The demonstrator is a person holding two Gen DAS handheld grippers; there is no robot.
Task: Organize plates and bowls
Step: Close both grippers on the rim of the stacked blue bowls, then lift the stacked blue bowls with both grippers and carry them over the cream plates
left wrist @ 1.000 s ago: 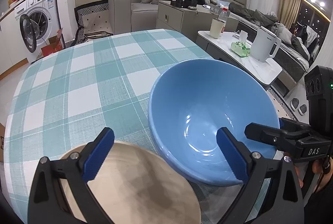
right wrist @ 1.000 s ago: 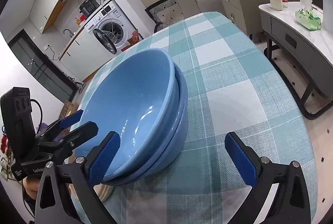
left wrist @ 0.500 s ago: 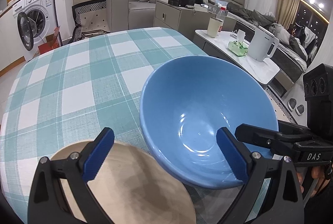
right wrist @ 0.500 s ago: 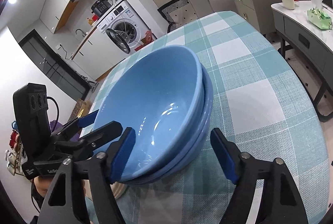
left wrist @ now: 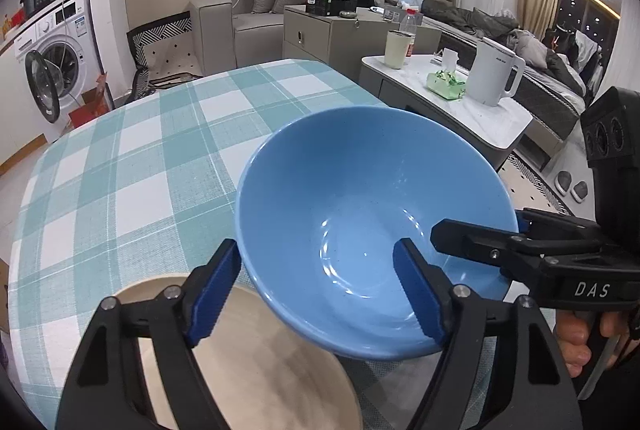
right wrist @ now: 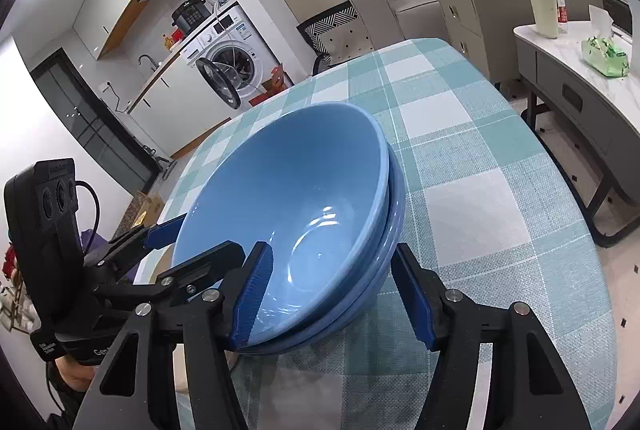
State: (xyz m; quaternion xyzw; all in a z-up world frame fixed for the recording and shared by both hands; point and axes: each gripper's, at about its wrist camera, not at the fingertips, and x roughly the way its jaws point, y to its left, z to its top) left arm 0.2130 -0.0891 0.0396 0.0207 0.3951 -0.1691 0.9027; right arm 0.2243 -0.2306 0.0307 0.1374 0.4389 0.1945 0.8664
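You have two glossy blue bowls (right wrist: 304, 214) nested, upright but tilted, on the checked tablecloth, with a beige plate (left wrist: 256, 362) lying flat just beside them.

Counted on the checked table (left wrist: 120, 166): two blue bowls (right wrist: 288, 214), nested, at 3 o'clock from centre in the left view; one beige plate (left wrist: 260, 362) at 6 o'clock. Two grippers (left wrist: 320, 286) (right wrist: 336, 290), one per hand.

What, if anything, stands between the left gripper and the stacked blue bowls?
Nothing visible. The left gripper straddles the wall of the stacked blue bowls, which sits between its jaws. The jaws have just been closing, and the pads do not press yet. The beige plate lies lower, beside the bowls, not between.
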